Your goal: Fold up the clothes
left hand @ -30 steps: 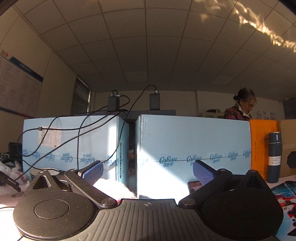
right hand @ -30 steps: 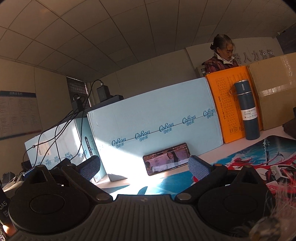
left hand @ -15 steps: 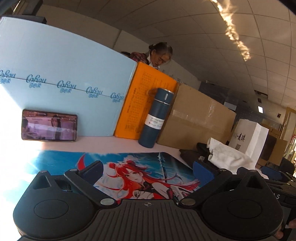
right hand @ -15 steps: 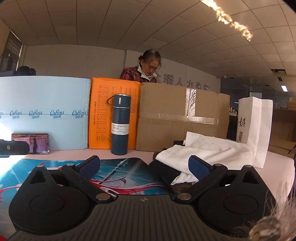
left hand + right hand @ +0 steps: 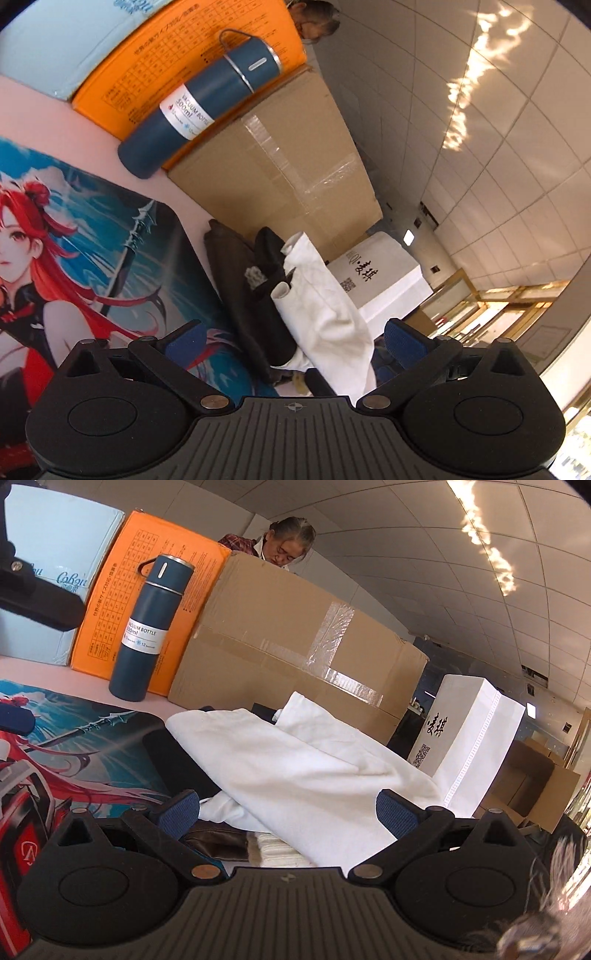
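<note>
Cloth lies heaped at the right end of the printed mat: a soft white cotton garment (image 5: 303,771), loosely creased and rumpled, draped over a dark, matte black garment (image 5: 255,310) whose shape is hard to read beneath it. In the right wrist view a brown leathery item (image 5: 218,840) and a piece of white ribbed fabric (image 5: 277,849) peek out under the white cloth; what they are cannot be told.

The left gripper (image 5: 293,338) has its ridged blue pads spread wide, holding nothing, with the pile framed between them. The right gripper (image 5: 288,812) is likewise spread and empty, hovering low just before the white garment, whose lower fold runs between its fingers.

The glossy rubber desk mat with a red-haired anime figure (image 5: 74,240) covers a pale pink tabletop (image 5: 55,110); its left part is cut off by the frame edge. Behind the pile stand a tall taped brown cardboard box (image 5: 295,646), a flat orange box printed with a grid (image 5: 122,602) and a light blue carton (image 5: 59,554). A smooth dark blue cylindrical vacuum bottle with a white label (image 5: 147,627) stands upright beside the orange box. A white non-woven bag with black characters (image 5: 469,738) stands to the right of the clothes. A person (image 5: 284,542) is partly hidden behind the cardboard. Overhead is a tiled ceiling (image 5: 406,535) streaked with bright light.
</note>
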Demonstrator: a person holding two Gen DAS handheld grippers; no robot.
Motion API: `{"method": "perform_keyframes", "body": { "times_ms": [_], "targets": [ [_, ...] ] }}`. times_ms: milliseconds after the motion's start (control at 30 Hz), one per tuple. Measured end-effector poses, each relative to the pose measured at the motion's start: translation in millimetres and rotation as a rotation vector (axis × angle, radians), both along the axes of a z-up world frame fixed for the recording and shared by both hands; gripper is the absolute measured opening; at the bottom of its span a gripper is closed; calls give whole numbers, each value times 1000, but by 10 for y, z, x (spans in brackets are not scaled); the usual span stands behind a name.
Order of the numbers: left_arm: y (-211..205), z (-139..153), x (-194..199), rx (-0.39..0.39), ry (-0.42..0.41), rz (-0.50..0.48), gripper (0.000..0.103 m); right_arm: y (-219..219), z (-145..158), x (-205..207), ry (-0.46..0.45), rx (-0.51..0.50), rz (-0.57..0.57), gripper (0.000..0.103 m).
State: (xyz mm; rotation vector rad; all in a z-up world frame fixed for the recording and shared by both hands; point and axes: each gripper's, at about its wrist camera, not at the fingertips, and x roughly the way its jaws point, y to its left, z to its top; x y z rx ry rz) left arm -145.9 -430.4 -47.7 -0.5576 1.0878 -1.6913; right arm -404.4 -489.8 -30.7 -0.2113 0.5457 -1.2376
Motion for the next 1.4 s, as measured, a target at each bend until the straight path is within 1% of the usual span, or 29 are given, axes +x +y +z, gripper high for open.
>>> {"method": "perform_keyframes", "body": {
  "times_ms": [67, 167, 267, 400, 433, 467, 500, 533, 567, 600, 667, 733, 767, 800, 833, 867, 900, 933, 967, 1000, 1033, 1100, 1133, 1167, 1200, 1233, 1267, 1333, 1400],
  "targets": [
    [-117, -33, -52, 11, 29, 2, 102, -119, -29, 42, 34, 20, 11, 103],
    [-277, -61, -138, 8, 45, -15, 102, -269, -23, 65, 46, 53, 35, 103],
    [-463, -123, -191, 7, 91, -36, 102, -395, 25, 29, -10, 91, 36, 103],
    [-602, -177, -215, -29, 156, -61, 102, -543, 83, -51, -101, 134, 28, 100],
    [-627, -179, -219, -39, 168, -70, 102, -580, 98, -71, -124, 145, 26, 96],
    [-653, -181, -223, -50, 179, -79, 102, -617, 112, -91, -147, 156, 24, 84],
    [-678, -184, -227, -61, 190, -87, 102, -654, 127, -112, -170, 167, 22, 65],
    [-703, -186, -232, -71, 201, -96, 102, -691, 141, -132, -192, 178, 20, 56],
    [-728, -188, -236, -82, 212, -105, 102, -741, 164, -206, -266, 218, 19, 41],
    [-744, -193, -234, -83, 220, -109, 103, -778, 181, -274, -338, 255, 24, 34],
    [-785, -219, -229, -54, 197, -89, 102, -777, 157, -235, -342, 252, 41, 34],
    [-734, -216, -185, -26, 147, -18, 102, -759, 115, -146, -311, 234, 58, 34],
    [-697, -211, -151, -18, 142, 14, 102, -742, 86, -80, -281, 221, 67, 37],
    [-674, -203, -117, -31, 146, 31, 102, -725, 56, -14, -250, 209, 76, 45],
    [-676, -194, -93, -40, 149, 36, 102, -739, 41, 20, -251, 207, 75, 49],
    [-706, -207, -88, -30, 150, 27, 102, -763, 30, 43, -264, 208, 71, 55],
    [-742, -226, -88, -15, 151, 14, 103, -788, 20, 65, -276, 210, 67, 54],
    [-770, -243, -103, -4, 143, 4, 102, -813, 10, 87, -288, 212, 63, 52],
    [-797, -259, -122, 5, 133, -6, 102, -841, 4, 75, -306, 213, 53, 38],
    [-807, -244, -150, 11, 109, -14, 102, -871, 1, 50, -325, 214, 39, 32],
    [-809, -231, -184, 15, 87, -26, 103, -895, 11, -10, -368, 225, 36, 30],
    [-756, -178, -264, 58, 12, 4, 103, -929, 55, -145, -468, 251, 18, 18],
    [-727, -150, -305, 81, -28, 22, 103, -943, 87, -229, -529, 262, 0, 14],
    [-673, -126, -332, 109, -38, 46, 103, -957, 118, -313, -591, 274, -18, 10],
    [-613, -110, -352, 103, -7, 46, 103, -964, 144, -397, -650, 276, -27, 9],
    [-591, -94, -376, 70, 36, 10, 103, -973, 161, -479, -706, 279, -29, 9],
    [-615, -76, -406, 57, 59, -31, 103, -983, 171, -557, -759, 285, -33, 9],
    [-695, -109, -452, 105, 94, -57, 103, -965, 186, -653, -804, 285, -30, 8],
    [-782, -193, -470, 169, 109, -46, 103, -941, 200, -741, -841, 283, -25, 8]
  ]
}}
